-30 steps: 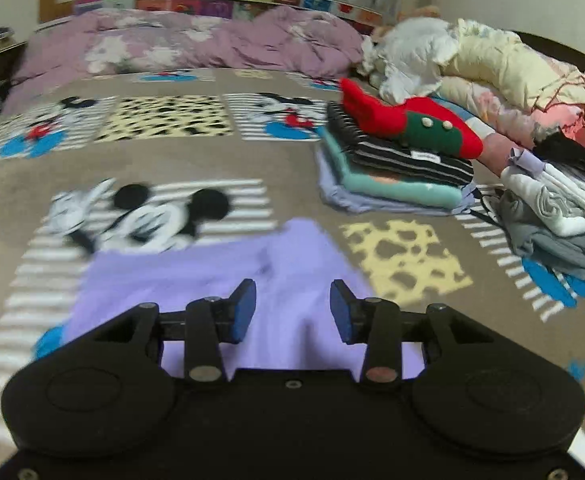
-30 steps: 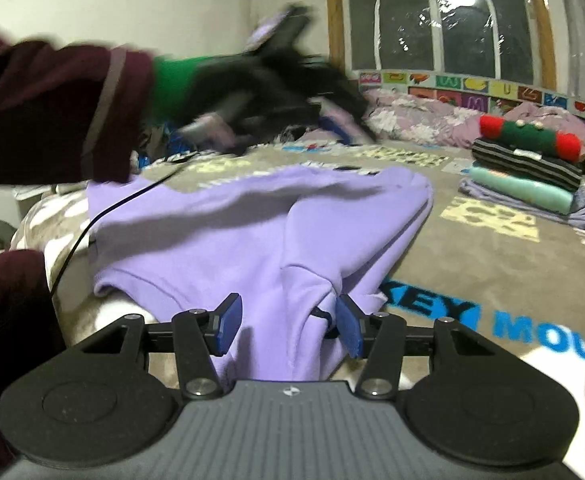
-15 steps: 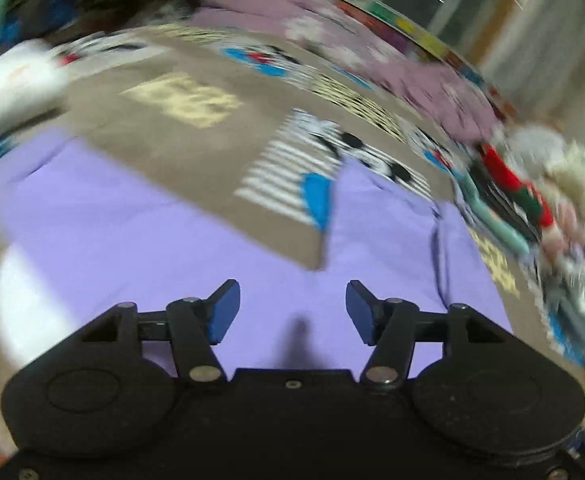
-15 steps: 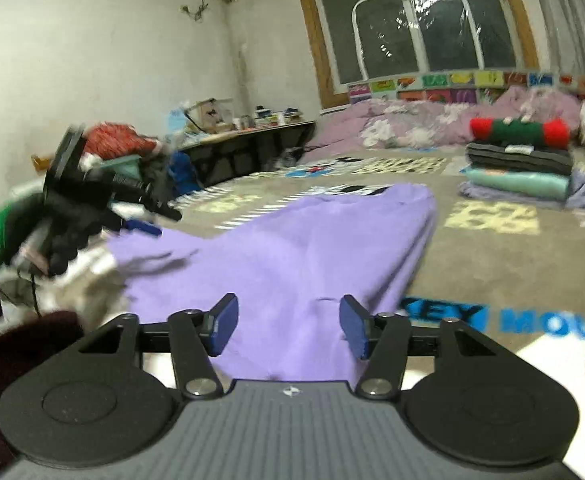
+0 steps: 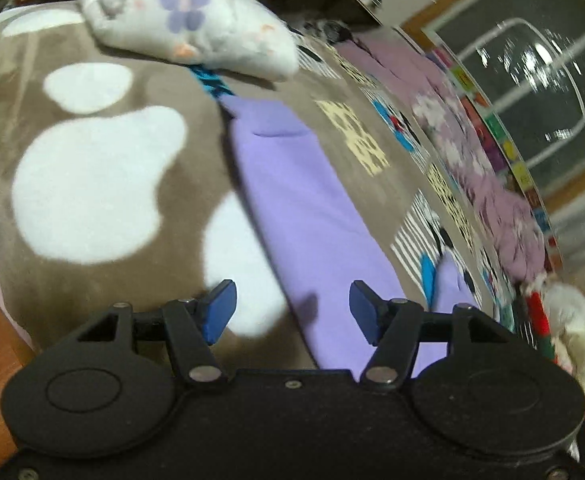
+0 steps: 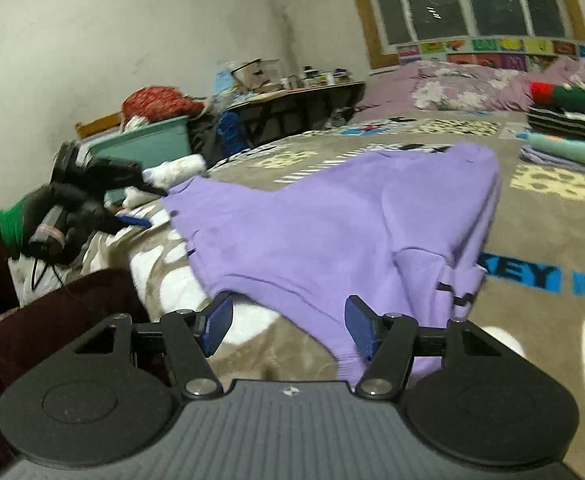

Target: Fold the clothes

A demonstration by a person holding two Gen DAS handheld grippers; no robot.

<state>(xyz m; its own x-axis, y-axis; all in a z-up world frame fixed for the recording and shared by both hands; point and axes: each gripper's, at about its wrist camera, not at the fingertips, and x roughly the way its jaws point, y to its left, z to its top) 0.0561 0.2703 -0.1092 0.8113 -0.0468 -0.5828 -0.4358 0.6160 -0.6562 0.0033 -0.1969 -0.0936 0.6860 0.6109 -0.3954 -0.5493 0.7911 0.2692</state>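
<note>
The left gripper (image 5: 292, 312) hangs over the near edge of the bed with its blue pads (image 5: 220, 310) spread apart and nothing pinched between them; a long arm of the purple garment (image 5: 304, 216) runs away from it, passing under the gap between the fingers and stretching ahead and slightly to the left. The brown blanket (image 5: 92, 152) with white blotches lies under and to the left of these tongs, and a pale plush item with a purple flower (image 5: 188, 20) sits far ahead on the left, past the end of the purple cloth. The right gripper (image 6: 288, 326) also stands with its pads apart, gripping nothing: the hem of the purple garment (image 6: 332, 224) lies just ahead of and below its right pad, while its left pad is over bare blanket (image 6: 252, 344). The main body of the garment spreads ahead of these tongs, bunched into a fold to the right. Far ahead on the right sits a stack of folded clothes (image 6: 568, 132). Off to the left, the left gripper (image 6: 132, 200) shows, blurred, held in a dark glove (image 6: 64, 212) beside a green cuff, near the garment's far-left corner.
</note>
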